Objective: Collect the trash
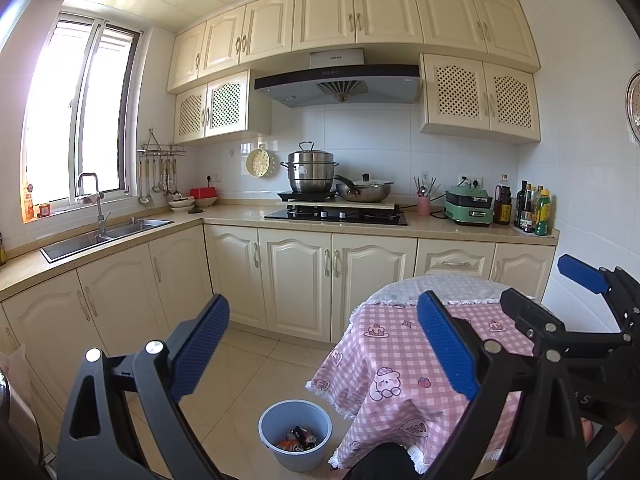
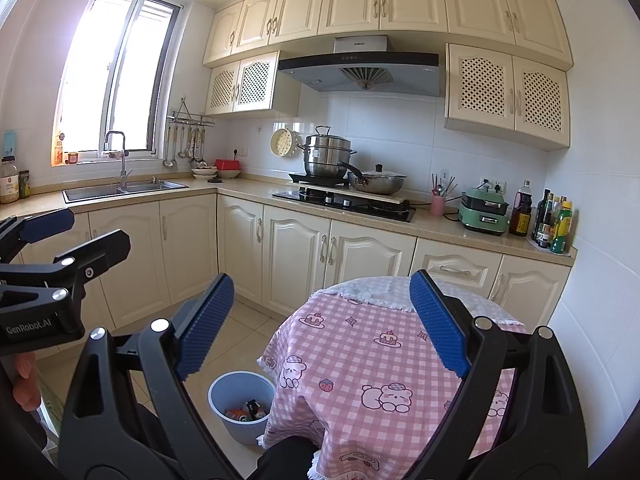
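Observation:
A light blue trash bin (image 1: 295,436) stands on the tiled floor beside a round table; it also shows in the right wrist view (image 2: 241,407). Several colourful wrappers (image 1: 299,439) lie in its bottom, also seen in the right wrist view (image 2: 246,410). My left gripper (image 1: 322,344) is open and empty, held high above the bin. My right gripper (image 2: 320,322) is open and empty above the table's near edge. Each gripper shows at the edge of the other's view: the right one (image 1: 584,276) and the left one (image 2: 52,224).
The round table (image 2: 360,340) wears a pink checked cloth with bear prints. Cream cabinets (image 1: 296,280) line the wall. The counter holds a sink (image 1: 104,234), a stove with pots (image 1: 336,212), a green appliance (image 1: 469,210) and bottles (image 1: 534,210).

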{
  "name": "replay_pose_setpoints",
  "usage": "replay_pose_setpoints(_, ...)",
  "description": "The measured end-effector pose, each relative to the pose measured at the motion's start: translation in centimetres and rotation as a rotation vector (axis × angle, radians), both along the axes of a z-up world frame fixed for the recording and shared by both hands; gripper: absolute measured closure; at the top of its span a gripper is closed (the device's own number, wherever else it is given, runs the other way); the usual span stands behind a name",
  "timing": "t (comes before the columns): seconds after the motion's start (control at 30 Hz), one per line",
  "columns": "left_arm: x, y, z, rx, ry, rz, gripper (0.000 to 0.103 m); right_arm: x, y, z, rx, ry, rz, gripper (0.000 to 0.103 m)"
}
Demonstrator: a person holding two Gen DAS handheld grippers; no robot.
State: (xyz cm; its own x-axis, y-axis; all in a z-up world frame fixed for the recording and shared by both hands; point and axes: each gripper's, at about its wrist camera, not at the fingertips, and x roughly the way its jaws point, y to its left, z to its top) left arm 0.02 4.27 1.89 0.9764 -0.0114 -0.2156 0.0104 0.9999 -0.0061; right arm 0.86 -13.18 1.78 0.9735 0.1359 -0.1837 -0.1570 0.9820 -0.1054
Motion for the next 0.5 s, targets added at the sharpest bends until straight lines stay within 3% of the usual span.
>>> replay_pose_setpoints(0.5, 0.52, -0.16, -0.18, -0.002, 0.013, 0.001, 0.010, 0.07, -0.29, -0.22, 0.005, 0.006, -0.006, 0.014)
